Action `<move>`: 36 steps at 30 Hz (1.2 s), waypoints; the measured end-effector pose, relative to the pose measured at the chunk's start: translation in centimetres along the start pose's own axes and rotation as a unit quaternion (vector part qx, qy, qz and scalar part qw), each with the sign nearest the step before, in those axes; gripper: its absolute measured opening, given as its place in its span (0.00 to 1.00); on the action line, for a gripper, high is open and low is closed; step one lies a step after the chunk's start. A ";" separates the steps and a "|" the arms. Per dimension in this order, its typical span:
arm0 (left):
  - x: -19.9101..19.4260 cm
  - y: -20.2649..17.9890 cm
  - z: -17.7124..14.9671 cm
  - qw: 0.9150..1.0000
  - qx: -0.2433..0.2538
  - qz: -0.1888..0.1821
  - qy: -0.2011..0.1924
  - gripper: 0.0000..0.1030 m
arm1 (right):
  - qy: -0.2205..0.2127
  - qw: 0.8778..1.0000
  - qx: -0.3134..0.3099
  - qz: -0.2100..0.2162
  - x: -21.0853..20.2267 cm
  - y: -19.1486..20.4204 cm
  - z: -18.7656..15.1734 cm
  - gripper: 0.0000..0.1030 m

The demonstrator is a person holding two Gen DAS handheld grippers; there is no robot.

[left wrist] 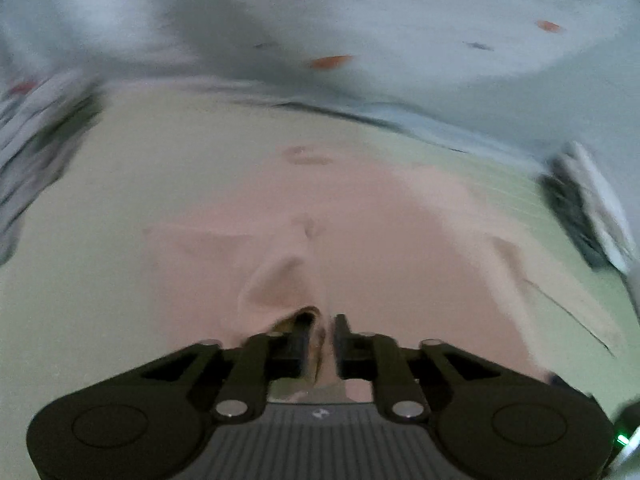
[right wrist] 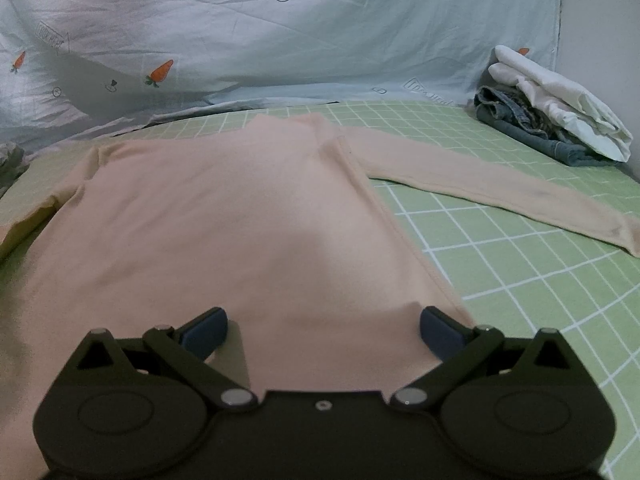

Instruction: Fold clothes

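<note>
A pink long-sleeved top (right wrist: 240,208) lies flat on the green checked bed sheet (right wrist: 520,264), collar at the far end and its right sleeve (right wrist: 500,188) stretched out to the right. My right gripper (right wrist: 323,330) is open, low over the top's near hem, with a blue pad (right wrist: 206,330) on each side of the cloth. In the blurred left wrist view, my left gripper (left wrist: 322,332) is shut on a pinched fold of the pink top (left wrist: 320,248), which bunches up between the fingers.
A pale blue quilt with carrot prints (right wrist: 260,40) lies along the far side of the bed. A pile of folded jeans and white cloth (right wrist: 552,120) sits at the far right. Grey cloth (right wrist: 10,164) shows at the left edge.
</note>
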State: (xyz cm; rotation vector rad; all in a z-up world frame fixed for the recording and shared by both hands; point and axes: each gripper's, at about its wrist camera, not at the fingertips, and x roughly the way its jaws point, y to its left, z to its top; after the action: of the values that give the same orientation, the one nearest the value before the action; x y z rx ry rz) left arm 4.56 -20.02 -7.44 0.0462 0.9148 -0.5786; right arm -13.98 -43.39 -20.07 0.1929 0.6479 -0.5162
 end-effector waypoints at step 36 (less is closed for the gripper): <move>3.8 5.3 -7.5 0.972 -0.069 0.157 0.159 0.95 | 0.111 0.963 -0.131 0.210 1.8 16.4 5.2 0.12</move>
State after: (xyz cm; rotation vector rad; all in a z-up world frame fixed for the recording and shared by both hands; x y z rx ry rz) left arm 3.49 -15.15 -16.05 0.1602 1.2299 -0.2125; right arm -1.60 -31.80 -16.91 0.1336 0.8614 0.0031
